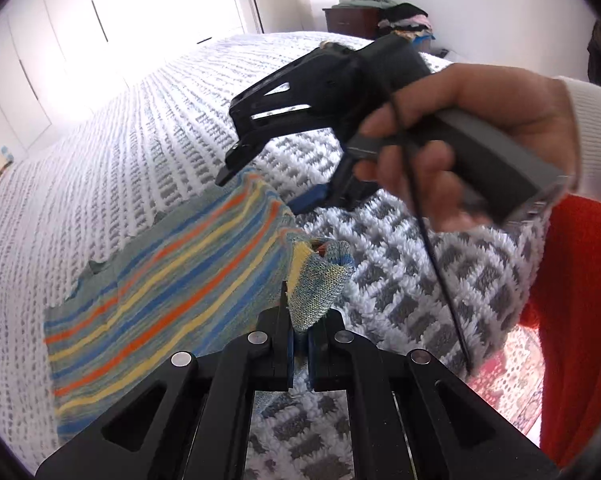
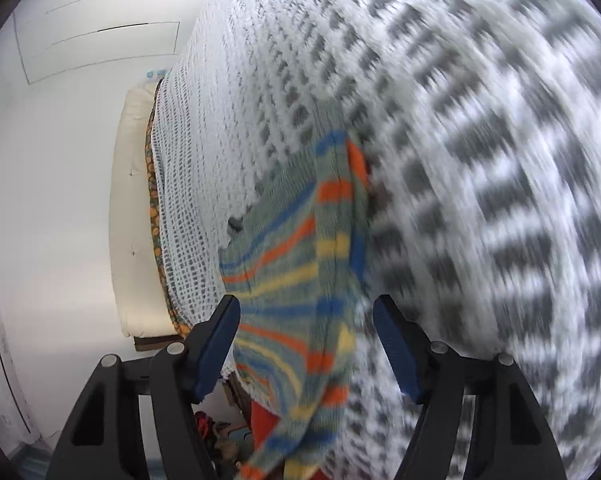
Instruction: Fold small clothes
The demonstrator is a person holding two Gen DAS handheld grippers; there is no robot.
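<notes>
The left tongs point(image 1: 299, 334) are clenched on a corner of the striped knit garment point(image 1: 168, 292), a small piece in grey-green with orange, yellow and blue bands. The pinched corner bunches up between the blue pads, with a fold of knit standing up just past the fingertips. The rest of the garment stretches away to the left, lying mostly flat on the bed's white and grey woven bedspread point(image 1: 140, 128).

The right tongs point(image 2: 306, 344) stand wide apart and released. In the right wrist view the garment point(image 2: 300, 280) hangs between the two blue pads point(image 2: 220, 348), but neither pad presses on it; whether the left pad brushes the cloth's edge cannot be told. This view is smeared, most strongly over the bedspread point(image 2: 480, 160) on its right side.

From the left wrist view, the right tongs point(image 1: 268, 188) are seen from the side above the bed, their tips near the garment's far upper corner and apart from it. A person's right hand point(image 1: 460, 128) grips the grey handle, with a white cuff and a red sleeve point(image 1: 580, 280) behind it.
</notes>
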